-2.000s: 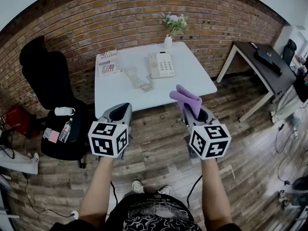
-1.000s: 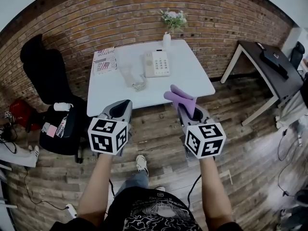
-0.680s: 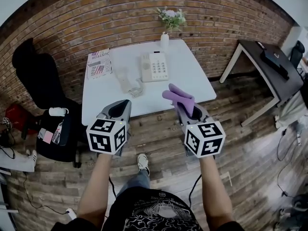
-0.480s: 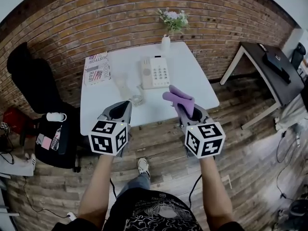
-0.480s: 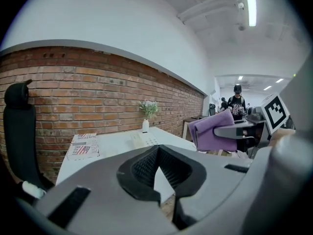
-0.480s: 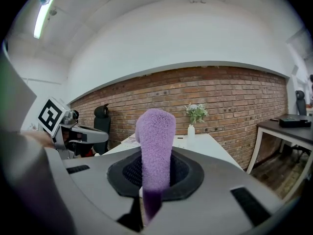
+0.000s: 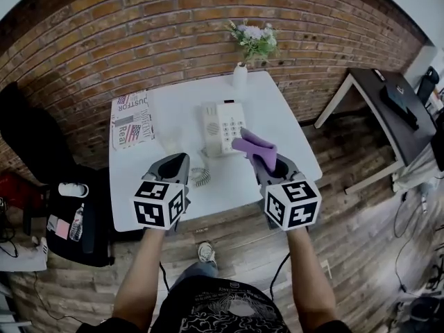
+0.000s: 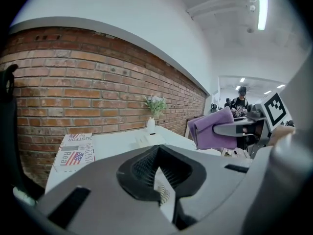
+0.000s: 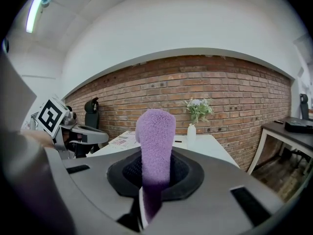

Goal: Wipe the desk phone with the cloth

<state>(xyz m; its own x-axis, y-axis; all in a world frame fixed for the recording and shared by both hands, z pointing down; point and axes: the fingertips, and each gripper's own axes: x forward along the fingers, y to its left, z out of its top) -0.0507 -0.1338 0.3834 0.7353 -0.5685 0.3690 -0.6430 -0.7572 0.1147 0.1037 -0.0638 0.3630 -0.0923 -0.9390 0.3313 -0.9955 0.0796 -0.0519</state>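
The cream desk phone (image 7: 223, 127) lies on the white table (image 7: 291, 151), its handset (image 7: 168, 141) off to the left on a coiled cord (image 7: 200, 177). My right gripper (image 7: 267, 161) is shut on a folded purple cloth (image 7: 253, 146), which stands up from the jaws (image 9: 155, 131) just right of the phone's near corner. My left gripper (image 7: 175, 161) is shut with nothing in it, over the table's near part beside the cord. In the left gripper view the phone (image 8: 149, 139) shows far off and the cloth (image 8: 211, 129) at the right.
A newspaper (image 7: 130, 120) lies at the table's left edge and a white vase (image 7: 241, 75) of flowers stands at its far edge by the brick wall. A dark desk (image 7: 388, 99) stands to the right, a black chair (image 7: 28, 137) and a stool with small items (image 7: 73, 220) to the left.
The person has walked up to the table: both grippers, earlier over the wooden floor, are now over its near part. The cloth stays held in the right gripper.
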